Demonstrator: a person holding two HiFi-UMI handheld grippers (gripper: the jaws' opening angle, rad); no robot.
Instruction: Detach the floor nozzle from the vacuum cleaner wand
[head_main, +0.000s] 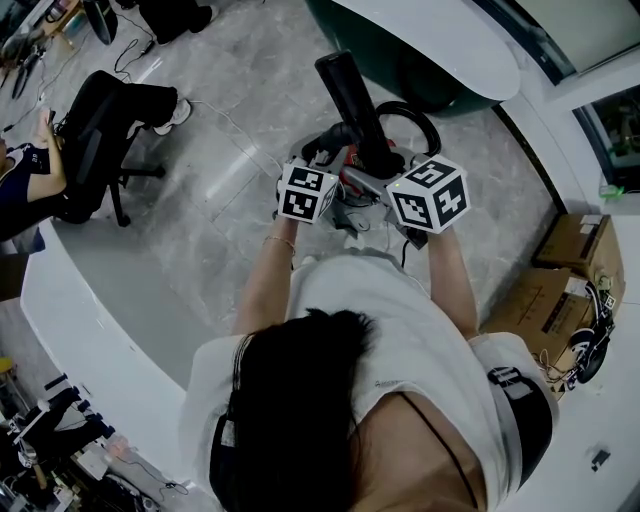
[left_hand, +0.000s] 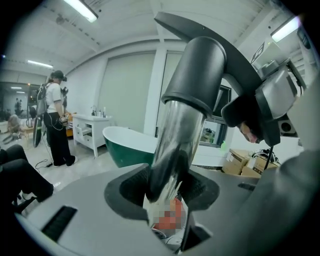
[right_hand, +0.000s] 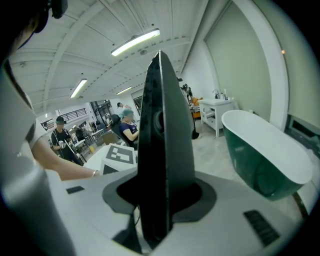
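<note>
Dark hair (head_main: 300, 400) fills six o'clock in the head view. Toward twelve, the left gripper (head_main: 308, 192) and right gripper (head_main: 428, 195) flank the vacuum cleaner (head_main: 352, 105).

Left gripper view: jaws pinch the shiny wand (left_hand: 175, 145) at centre.

Right gripper view: jaws clamp an upright black vacuum part (right_hand: 162, 150); a green bathtub (right_hand: 270, 155) sits at three o'clock.

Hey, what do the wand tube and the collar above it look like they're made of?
The wand tube looks like polished metal: it mirrors the room in streaks. The collar is probably dark grey matte plastic: dull, soft highlights, no reflections.
</note>
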